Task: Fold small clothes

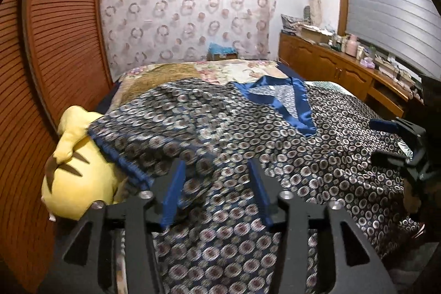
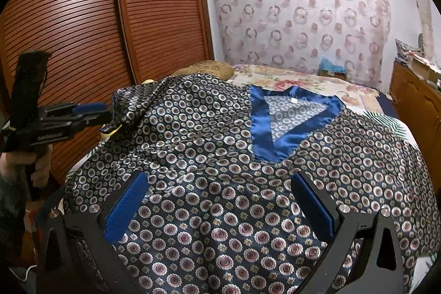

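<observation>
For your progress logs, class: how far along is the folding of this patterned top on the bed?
Done: the patterned top lies spread on the bed, blue collar facing up. In hand: its left sleeve is draped inward; the left gripper is open above it. The right gripper is open, holding nothing. Left: the other sleeve and body folds.

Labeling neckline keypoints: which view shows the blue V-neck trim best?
Right wrist view: the blue V-neck trim shows sharp, whole and near centre, with the white tag inside it. The left wrist view also has the trim, but smaller, farther back and skewed, with motion blur on the cloth nearby.
</observation>
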Demonstrator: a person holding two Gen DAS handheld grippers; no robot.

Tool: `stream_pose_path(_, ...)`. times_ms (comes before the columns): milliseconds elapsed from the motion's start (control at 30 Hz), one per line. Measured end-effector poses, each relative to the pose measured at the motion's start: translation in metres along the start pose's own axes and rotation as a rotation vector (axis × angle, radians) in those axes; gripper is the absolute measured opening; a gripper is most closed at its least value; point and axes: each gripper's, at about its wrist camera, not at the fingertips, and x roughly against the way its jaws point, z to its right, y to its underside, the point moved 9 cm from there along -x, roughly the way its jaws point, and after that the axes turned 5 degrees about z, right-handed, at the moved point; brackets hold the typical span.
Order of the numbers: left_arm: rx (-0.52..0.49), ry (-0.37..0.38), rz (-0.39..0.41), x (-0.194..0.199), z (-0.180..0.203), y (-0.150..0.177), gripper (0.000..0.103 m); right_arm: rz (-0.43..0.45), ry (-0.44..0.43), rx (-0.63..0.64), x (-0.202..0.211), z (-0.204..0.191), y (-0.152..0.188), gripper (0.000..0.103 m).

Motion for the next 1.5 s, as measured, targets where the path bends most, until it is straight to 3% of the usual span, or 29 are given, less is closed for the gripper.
stream_pose_path(67,0.025,-0.017,0.02,0.011,-0.012,0.002,0.073,0.0,-0.014,0.011,-0.002,-0.003,-0.007,0.103)
stream_pose_path(133,0.049,-0.034,0.038,0.019,-0.024,0.004,0.079,0.004,-0.033,0.029,-0.006,-0.008,-0.015,0.103)
stream_pose_path(433,0.125,-0.137,0.085,0.047,-0.076,0.013,0.079,-0.002,-0.203,0.166,-0.051,-0.069,-0.067,0.092)
stream_pose_path(733,0.158,-0.179,0.077,0.054,-0.099,0.028,0.079,-0.13,-0.371,0.28,-0.153,-0.145,-0.09,0.079)
stream_pose_path(900,0.156,-0.177,0.063,0.052,-0.098,0.032,0.079,-0.197,-0.356,0.358,-0.207,-0.164,-0.08,0.071)
stream_pose_path(1000,0.153,-0.17,0.059,0.049,-0.095,0.034,0.079,-0.221,-0.334,0.414,-0.233,-0.175,-0.072,0.053)
stream_pose_path(1067,0.149,-0.168,0.059,0.049,-0.095,0.033,0.079,-0.231,-0.32,0.437,-0.244,-0.18,-0.069,0.026)
stream_pose_path(1133,0.145,-0.162,0.059,0.048,-0.092,0.033,0.079,-0.22,-0.312,0.437,-0.245,-0.179,-0.072,0.011)
stream_pose_path(1333,0.134,-0.148,0.055,0.041,-0.083,0.03,0.079,-0.088,-0.253,0.286,-0.228,-0.145,-0.102,0.004)
stream_pose_path(1500,0.123,-0.136,0.055,0.035,-0.075,0.027,0.079,-0.066,-0.128,0.147,-0.224,-0.097,-0.107,0.004)
